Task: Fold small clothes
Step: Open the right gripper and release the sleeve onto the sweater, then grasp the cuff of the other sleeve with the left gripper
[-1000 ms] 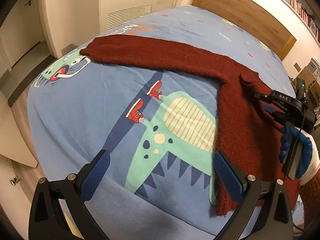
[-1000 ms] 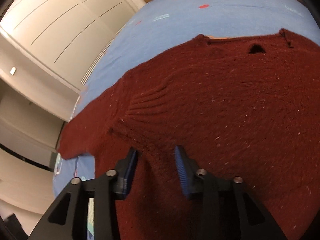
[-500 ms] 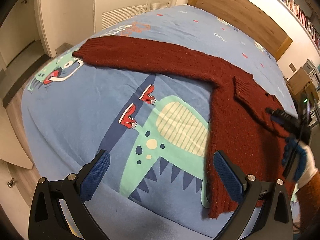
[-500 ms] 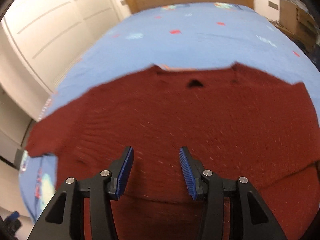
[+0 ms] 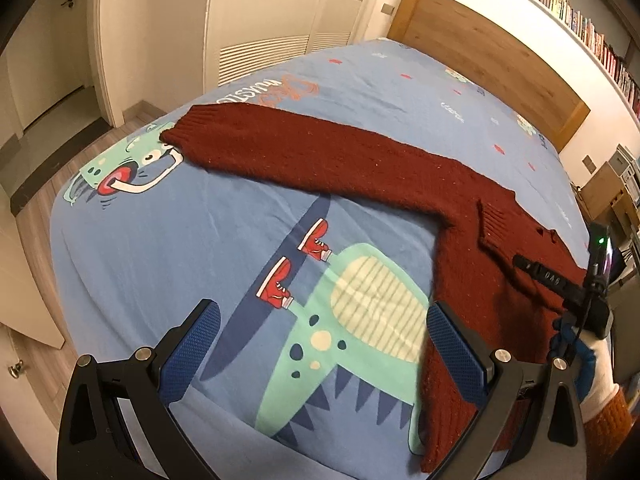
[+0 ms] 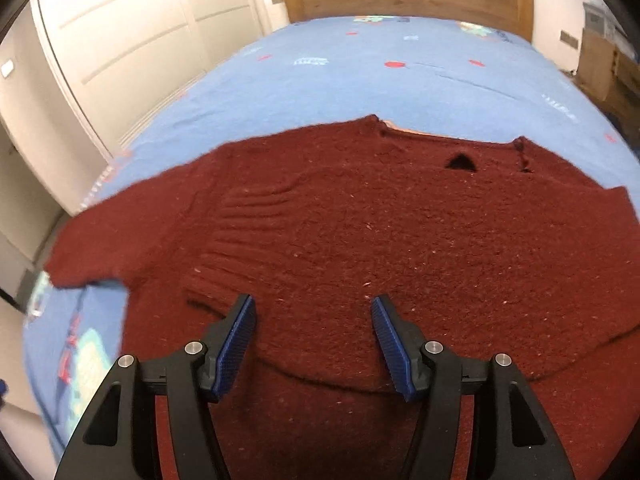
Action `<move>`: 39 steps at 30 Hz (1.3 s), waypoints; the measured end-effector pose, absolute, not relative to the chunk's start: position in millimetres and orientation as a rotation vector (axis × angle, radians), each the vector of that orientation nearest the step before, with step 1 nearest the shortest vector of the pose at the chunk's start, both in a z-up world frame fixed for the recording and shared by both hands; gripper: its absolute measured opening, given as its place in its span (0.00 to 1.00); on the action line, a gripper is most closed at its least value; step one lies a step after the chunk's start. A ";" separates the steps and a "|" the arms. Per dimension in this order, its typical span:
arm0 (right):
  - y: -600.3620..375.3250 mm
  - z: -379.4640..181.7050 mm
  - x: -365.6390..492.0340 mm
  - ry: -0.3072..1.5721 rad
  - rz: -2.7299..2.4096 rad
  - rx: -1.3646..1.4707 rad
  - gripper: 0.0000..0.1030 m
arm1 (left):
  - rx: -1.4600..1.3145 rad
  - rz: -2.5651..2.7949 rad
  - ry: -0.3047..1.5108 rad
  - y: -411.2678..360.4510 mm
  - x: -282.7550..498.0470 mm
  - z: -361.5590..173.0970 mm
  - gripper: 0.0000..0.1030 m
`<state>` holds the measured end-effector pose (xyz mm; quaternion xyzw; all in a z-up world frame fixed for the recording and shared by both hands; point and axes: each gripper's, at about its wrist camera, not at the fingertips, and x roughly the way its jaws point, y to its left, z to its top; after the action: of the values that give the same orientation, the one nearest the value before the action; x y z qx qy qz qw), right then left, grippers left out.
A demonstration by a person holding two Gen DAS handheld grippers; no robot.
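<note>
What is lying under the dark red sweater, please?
The sweater lies flat on a blue dinosaur bedsheet. The green dinosaur print continues beneath its edge; that covered part cannot be seen.

The left wrist view looks across the bed (image 5: 168, 240) from its foot corner toward the headboard (image 5: 492, 56). The right wrist view sits close above the sweater (image 6: 380, 232), which both share.

Right gripper (image 6: 312, 338) now wider open, drawn back from the sweater (image 6: 400, 240) toward its hem
</note>
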<state>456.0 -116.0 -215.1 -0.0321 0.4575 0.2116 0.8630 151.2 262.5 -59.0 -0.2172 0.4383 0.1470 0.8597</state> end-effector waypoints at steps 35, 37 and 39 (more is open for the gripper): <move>-188.2 -173.5 393.4 0.948 0.461 0.047 0.62 | -0.789 0.404 0.918 424.1 217.6 -137.4 0.77; -194.4 -173.4 394.0 0.946 0.452 0.052 0.62 | -0.864 0.403 0.899 437.7 217.4 -146.9 0.74; -200.6 -174.2 395.4 0.947 0.439 0.057 0.62 | -0.943 0.395 0.846 450.3 213.4 -152.0 0.74</move>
<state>395.4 -200.6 -174.2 0.0271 0.4521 0.2094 0.8666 213.4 450.3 -152.0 -0.4378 0.3926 0.1835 0.7877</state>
